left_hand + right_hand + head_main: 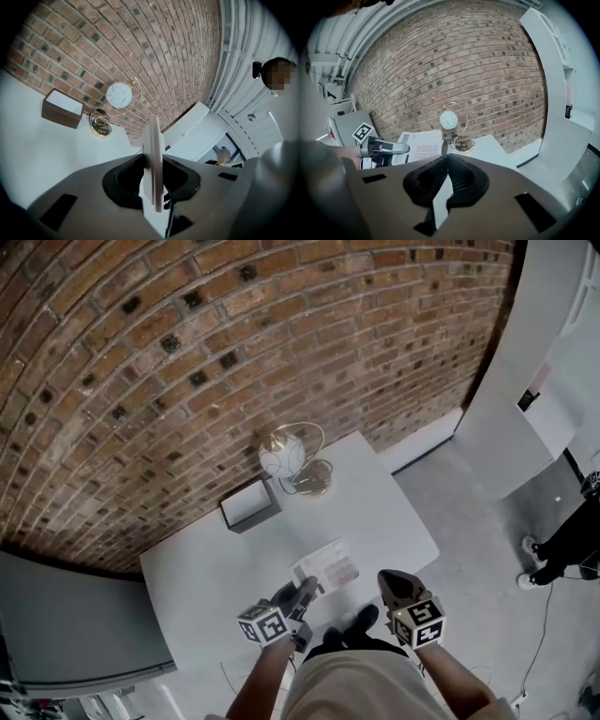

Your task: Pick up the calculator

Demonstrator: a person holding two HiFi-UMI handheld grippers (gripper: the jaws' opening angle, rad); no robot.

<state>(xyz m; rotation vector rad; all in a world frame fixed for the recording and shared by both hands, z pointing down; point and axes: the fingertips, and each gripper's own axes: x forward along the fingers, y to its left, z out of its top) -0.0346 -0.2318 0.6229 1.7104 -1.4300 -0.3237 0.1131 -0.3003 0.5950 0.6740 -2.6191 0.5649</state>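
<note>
Left gripper view shows the left hand-held gripper [153, 161] pinching the calculator [153, 136] by its near end. The two pads clamp its flat faces, so the slab stands edge-on and its long axis runs straight ahead out of the jaws toward the brick wall [154, 42]. The head view places the calculator just ahead of that hand-held gripper, over the near edge of the white worktop [197, 582]. It looks lifted clear of the surface, so the pick-up appears done or all but done. The right hand-held gripper [446, 161] hangs off to the right of the left one, apart from the calculator, its pads pressed together on nothing. Its own view looks across at the calculator's key face, ahead and to its left. The left hand is thus the nearer, and the only one in contact. Farther ahead of the left hand-held gripper, well apart from it, a brown box [62, 108] sits on the worktop to the front left. A globe ornament [118, 95] in a gold hoop stands beside the box near the wall, and neither blocks a lift. Any further move seems to turn on a firm pinch, since a thin slab held by one end could pivot or slip. A person's legs [558, 554] show on the floor [469, 559] far to the right.
</note>
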